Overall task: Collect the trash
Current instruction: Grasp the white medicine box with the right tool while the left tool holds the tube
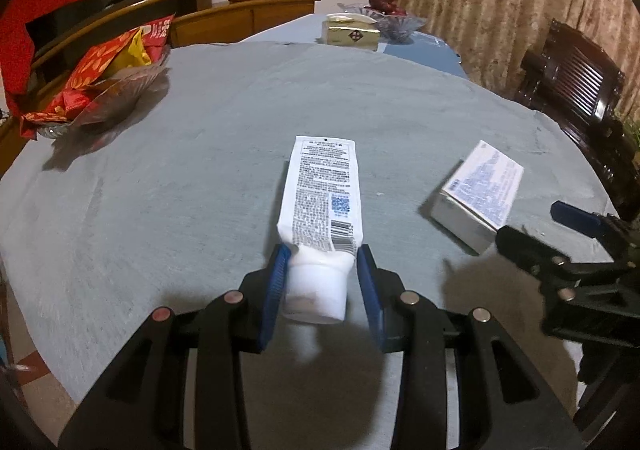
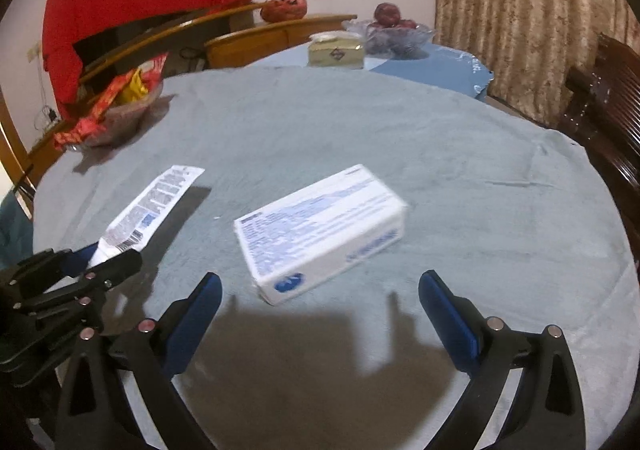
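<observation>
A white tube (image 1: pixel 320 194) with black print and a white cap is held by its cap end in my left gripper (image 1: pixel 323 250), whose blue pads are shut on it. It hangs a little above the grey tablecloth (image 1: pixel 200 170) and casts a shadow. In the right wrist view the same tube (image 2: pixel 152 206) sticks out of the left gripper (image 2: pixel 112 252) at the left. A white box (image 2: pixel 320 226) with blue print lies flat on the cloth, just ahead of my right gripper (image 2: pixel 320 277), which stands wide open and apart from it. In the left wrist view the box (image 1: pixel 480 190) lies beside the right gripper (image 1: pixel 540 226).
A glass bowl of red and yellow wrappers (image 1: pixel 100 90) sits at the table's left edge. A gold tissue box (image 1: pixel 352 34) and a glass fruit bowl (image 1: pixel 396 22) stand at the far side. A dark wooden chair (image 1: pixel 576 90) is at the right, before a curtain.
</observation>
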{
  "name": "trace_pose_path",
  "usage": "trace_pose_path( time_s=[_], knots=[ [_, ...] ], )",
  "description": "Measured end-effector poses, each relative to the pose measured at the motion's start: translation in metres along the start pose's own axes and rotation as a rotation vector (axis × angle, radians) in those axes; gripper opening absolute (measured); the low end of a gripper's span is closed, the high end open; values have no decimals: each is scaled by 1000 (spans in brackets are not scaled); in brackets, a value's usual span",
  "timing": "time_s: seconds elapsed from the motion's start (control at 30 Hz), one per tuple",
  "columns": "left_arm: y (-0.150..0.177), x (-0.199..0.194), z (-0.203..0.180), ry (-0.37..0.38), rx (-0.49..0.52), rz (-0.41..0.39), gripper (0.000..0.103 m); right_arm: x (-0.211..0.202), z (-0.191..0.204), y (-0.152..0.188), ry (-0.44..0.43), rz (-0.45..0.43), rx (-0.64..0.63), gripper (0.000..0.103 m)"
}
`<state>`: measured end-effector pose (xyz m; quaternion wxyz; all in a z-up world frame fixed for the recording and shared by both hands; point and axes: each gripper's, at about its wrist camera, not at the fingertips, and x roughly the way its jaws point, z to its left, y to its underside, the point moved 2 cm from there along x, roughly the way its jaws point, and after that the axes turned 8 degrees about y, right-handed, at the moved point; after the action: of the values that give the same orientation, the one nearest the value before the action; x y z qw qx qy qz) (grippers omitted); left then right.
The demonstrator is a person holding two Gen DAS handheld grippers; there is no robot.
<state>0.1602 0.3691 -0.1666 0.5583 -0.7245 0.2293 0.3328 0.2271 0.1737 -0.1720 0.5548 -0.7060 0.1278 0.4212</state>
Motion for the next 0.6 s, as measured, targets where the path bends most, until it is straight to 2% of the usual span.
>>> trace_pose_path(
  time_s=[0.13,0.3,0.4,0.5,0.6],
  knots=[
    [-1,1,5,1,-3,-2,35,12,3,-1,37,24,-11,97],
    [-1,2,5,14,-10,-6,35,18,-11,4,74,53,3,97],
    [-2,5,2,21,-7,-7,35,17,-30,8,117,68,15,97],
    [-1,7,-1,28,-6,-5,35,19,-61,10,196,85,56,97],
    [-2,9,-4,36,-5,-2,35,15,-75,8,197,82,100,97]
  ],
)
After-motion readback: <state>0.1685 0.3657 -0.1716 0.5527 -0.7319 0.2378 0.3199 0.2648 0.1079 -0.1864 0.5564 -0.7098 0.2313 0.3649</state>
